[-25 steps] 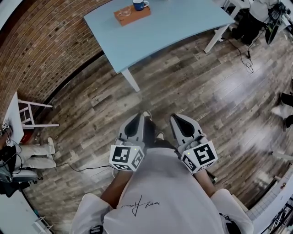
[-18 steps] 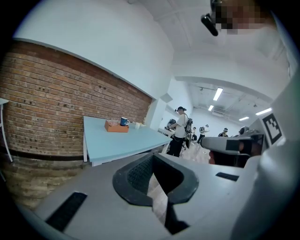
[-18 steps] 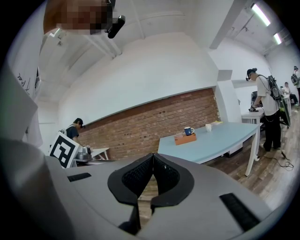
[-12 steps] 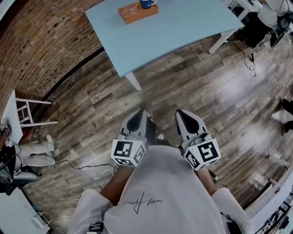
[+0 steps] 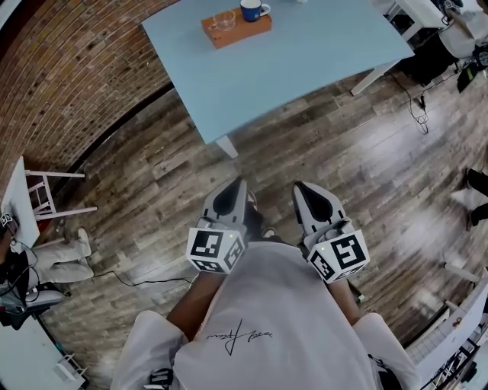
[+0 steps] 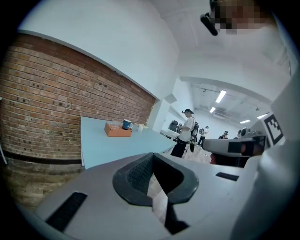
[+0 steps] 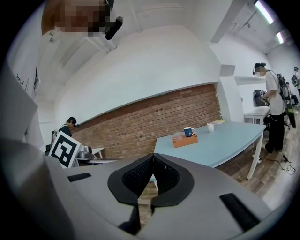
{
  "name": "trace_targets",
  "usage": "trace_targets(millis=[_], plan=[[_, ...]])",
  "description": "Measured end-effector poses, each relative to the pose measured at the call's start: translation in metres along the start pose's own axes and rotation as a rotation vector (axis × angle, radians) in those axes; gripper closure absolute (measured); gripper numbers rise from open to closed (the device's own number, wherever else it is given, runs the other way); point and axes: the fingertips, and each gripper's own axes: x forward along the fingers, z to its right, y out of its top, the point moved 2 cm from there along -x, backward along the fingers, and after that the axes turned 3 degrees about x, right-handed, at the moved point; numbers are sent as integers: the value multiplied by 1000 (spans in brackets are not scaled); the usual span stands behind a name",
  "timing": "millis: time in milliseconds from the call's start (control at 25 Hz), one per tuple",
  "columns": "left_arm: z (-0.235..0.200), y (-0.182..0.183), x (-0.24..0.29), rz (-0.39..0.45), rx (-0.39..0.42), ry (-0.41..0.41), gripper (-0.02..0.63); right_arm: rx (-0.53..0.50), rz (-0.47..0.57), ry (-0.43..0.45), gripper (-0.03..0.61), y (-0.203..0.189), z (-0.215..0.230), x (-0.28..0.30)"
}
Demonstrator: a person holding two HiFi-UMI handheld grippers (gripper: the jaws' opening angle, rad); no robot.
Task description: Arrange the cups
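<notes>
Since both grippers sit close to the person's body, well short of the table (image 5: 305,53), the step in hand is judged to be the approach; no cup is within reach. The left gripper (image 5: 238,187) has its jaws pressed together with nothing between them. The right gripper (image 5: 301,188) is in the same state, closed and empty.

Recommendations for the approach:
- Spread the jaws before either gripper arrives over the table edge, not beside a cup.
- Bring the tips in low and level towards the chosen cup, so that a jaw passes on each side of its wall.
- Keep the idle gripper back from the wooden tray (image 5: 238,30), which a nudge would likely shift.

The cups stand well ahead of both grippers, on the far part of the table. A blue mug (image 5: 251,10) with a white inside stands upright on the tray, its handle turned towards the right gripper's side. A glass cup (image 5: 223,20), clear and low, stands just beside it on the same tray, on the left gripper's side. A white cup (image 7: 210,127) stands further off, directly on the table. Whether the cups hold anything cannot be told.
</notes>
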Motion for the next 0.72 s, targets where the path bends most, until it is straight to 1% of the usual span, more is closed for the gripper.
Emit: trace_targets(millis=[320, 440, 520, 600, 720], plan=[[-26, 19, 16, 9, 1, -10, 606, -12, 2, 10, 558, 13, -1, 36], [-32, 32, 18, 18, 55, -10, 606, -22, 7, 8, 558, 19, -5, 48], [-31, 43, 20, 38, 96, -28, 606, -28, 13, 4, 558, 22, -6, 54], [-28, 50, 25, 56, 107, -53, 606, -33, 18, -1, 558, 24, -6, 58], [-26, 54, 30, 65, 101, -79, 606, -41, 27, -4, 558, 26, -6, 62]])
